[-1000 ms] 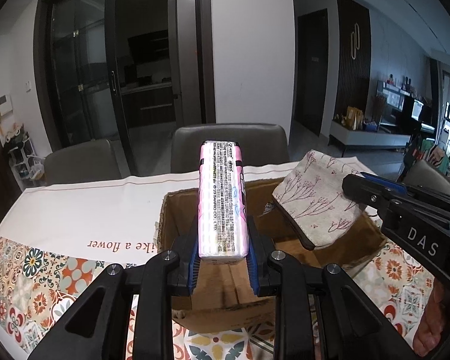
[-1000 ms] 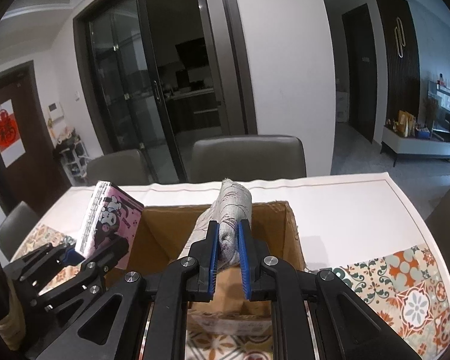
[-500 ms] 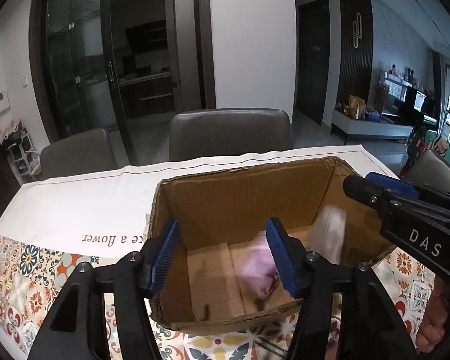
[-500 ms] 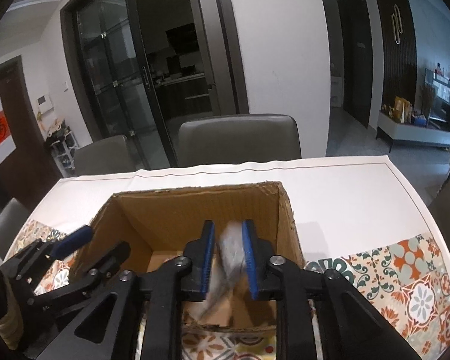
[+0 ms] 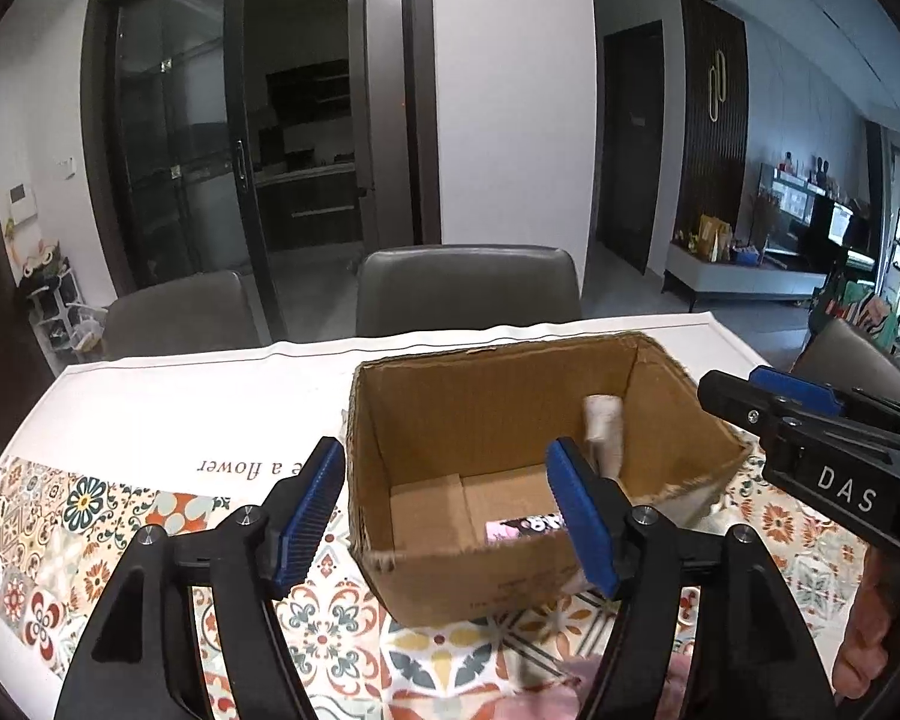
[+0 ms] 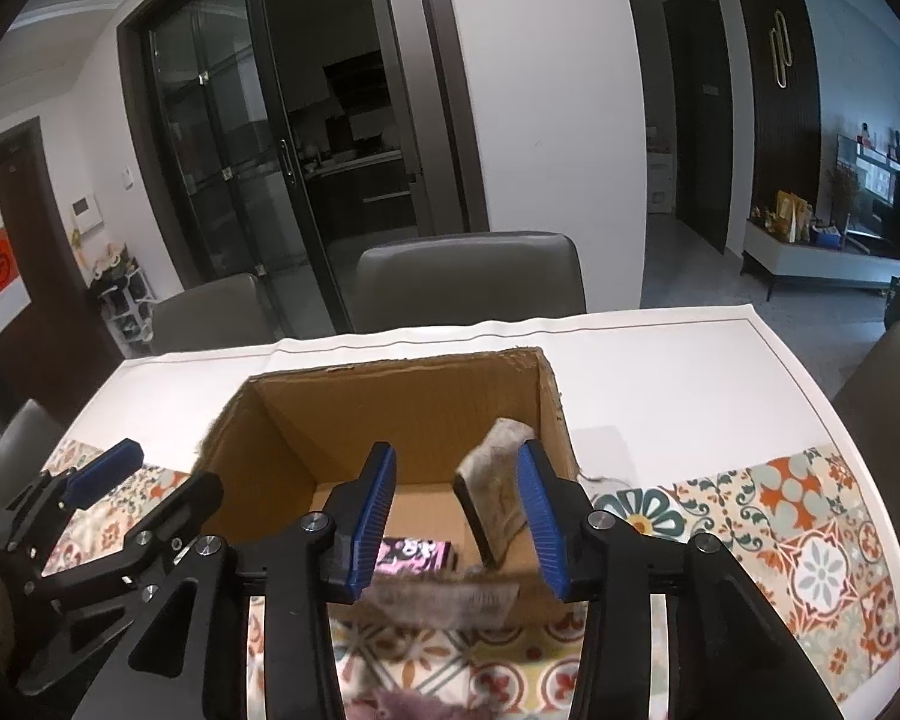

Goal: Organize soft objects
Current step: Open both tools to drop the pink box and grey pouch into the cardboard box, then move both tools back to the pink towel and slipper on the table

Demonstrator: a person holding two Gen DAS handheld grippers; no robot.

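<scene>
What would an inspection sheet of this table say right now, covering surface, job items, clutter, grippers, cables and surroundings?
Surface: table under a white and patterned cloth.
Job's things: cardboard box open; pink packet flat on its floor; floral pouch leaning at its right wall.
Clutter: something pinkish, blurred, at the near edge.
Grippers: left gripper and right gripper open, jaws just opened, holding nothing.
Cables: nothing seen.
Surroundings: grey chairs behind the table, glass doors, a dim room.
</scene>
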